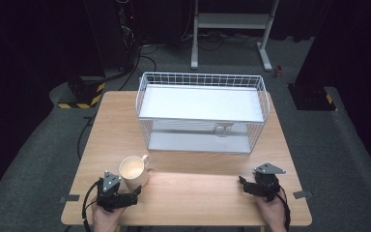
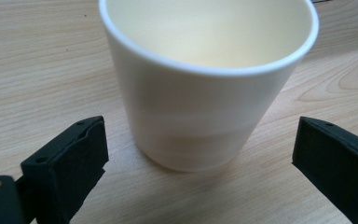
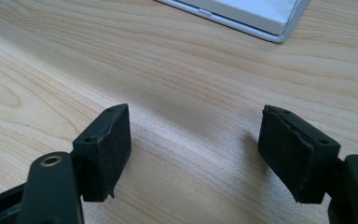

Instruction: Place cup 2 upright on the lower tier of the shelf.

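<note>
Cream cup (image 1: 133, 170) upright on the tabletop (image 1: 198, 191), long axis vertical, open mouth up, base flat on the wood, right in front of the left tongs (image 1: 136, 189). Handle sticking out from the far side of the cup, away from the left tongs and toward the white wire basket (image 1: 203, 112). In the left gripper view, cup (image 2: 205, 88) standing just ahead of the left tongs (image 2: 200, 154), in line with the gap between the two black jaws, a clear strip of wood showing between each pad and the cup wall; handle hidden behind the body there. Left tongs released, wide apart, nothing pinched, no contact with the cup. Right tongs (image 1: 241, 183) well apart from the cup, off toward the other end of the near tabletop edge, held by a hand near that edge. In the right gripper view, right tongs (image 3: 196, 149) also released, jaws apart over bare wood grain, nothing between them, with a corner of the basket's white tray (image 3: 261, 18) farther ahead. Basket beyond both tongs, at the far half of the tabletop, long side lying across, well apart from the cup.
</note>
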Available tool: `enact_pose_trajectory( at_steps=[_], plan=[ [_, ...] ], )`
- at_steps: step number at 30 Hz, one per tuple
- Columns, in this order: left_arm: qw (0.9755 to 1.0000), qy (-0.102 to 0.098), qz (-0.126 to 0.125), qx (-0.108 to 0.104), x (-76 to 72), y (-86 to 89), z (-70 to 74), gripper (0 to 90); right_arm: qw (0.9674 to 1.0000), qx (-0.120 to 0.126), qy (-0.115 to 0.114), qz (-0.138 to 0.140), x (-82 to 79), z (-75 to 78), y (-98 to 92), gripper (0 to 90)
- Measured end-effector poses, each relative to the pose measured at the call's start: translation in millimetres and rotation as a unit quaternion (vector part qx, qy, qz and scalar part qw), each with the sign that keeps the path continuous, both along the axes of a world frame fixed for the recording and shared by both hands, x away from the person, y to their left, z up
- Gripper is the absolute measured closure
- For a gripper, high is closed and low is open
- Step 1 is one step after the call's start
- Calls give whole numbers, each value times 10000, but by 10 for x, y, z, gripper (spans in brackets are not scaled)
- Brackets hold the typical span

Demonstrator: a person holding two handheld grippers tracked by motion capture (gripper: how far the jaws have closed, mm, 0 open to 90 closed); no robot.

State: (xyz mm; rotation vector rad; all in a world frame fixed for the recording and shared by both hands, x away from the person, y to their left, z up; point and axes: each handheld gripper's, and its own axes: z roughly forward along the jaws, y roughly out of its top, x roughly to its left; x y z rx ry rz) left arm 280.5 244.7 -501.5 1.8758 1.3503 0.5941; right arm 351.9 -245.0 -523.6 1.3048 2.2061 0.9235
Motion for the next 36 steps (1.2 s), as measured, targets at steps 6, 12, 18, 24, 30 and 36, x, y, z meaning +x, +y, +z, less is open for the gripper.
enact_pose_trajectory(
  at_steps=[6, 12, 18, 24, 30, 36],
  plan=[
    [10000, -59, -26, -69, 57, -30, 26, 34, 10000, 2, 3, -5, -1, 0, 1, 254],
    [9999, -92, -55, -88, 120, -59, 48, 33, 10000, 2, 3, -5, -2, 0, 1, 254],
    [9998, -182, -12, -96, 191, -81, 83, 27, 10000, 3, 4, -7, -2, 0, 2, 254],
    [9997, -222, 16, -107, 254, -104, 101, 28, 10000, 2, 2, -6, -2, 0, 2, 254],
    [9996, -255, 52, -103, 312, -121, 112, 31, 10000, 0, 2, -6, -2, 0, 2, 254],
    [9995, -300, 59, -75, 361, -133, 107, 44, 10000, 0, 3, -6, -2, 0, 2, 254]
  ],
)
